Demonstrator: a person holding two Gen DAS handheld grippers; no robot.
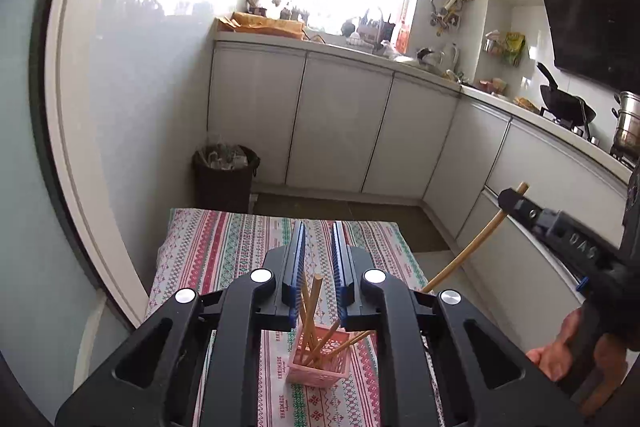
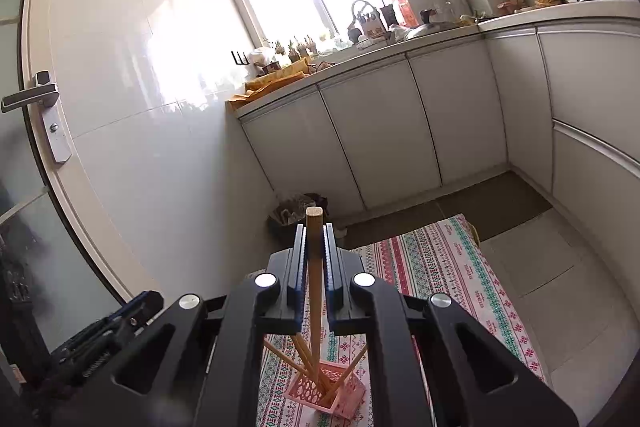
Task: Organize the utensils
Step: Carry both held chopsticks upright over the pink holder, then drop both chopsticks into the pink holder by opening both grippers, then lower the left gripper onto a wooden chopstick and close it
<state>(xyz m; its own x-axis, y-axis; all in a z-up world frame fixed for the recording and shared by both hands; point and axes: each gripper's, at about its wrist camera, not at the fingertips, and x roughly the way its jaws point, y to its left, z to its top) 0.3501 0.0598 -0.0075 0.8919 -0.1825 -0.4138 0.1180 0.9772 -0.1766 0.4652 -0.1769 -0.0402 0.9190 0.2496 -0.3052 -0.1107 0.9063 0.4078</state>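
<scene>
Several wooden chopsticks point(image 1: 310, 323) lean in a pink perforated holder point(image 1: 318, 373) on the patterned tablecloth point(image 1: 224, 247) of the worktop. Left claw point(image 1: 318, 241) slightly spread, nothing pinched (holder sits below it). Right claw point(image 2: 315, 243) pinches one chopstick point(image 2: 315, 291), lower end in the holder.

- Lower chopstick point(image 1: 466, 253) end hidden behind left claw point(image 1: 320, 251) frame.
- Pink basket point(image 2: 344, 393) partly hidden by right claw point(image 2: 314, 247) frame.
- Windowsill clutter point(image 1: 280, 5) too small to identify.
</scene>
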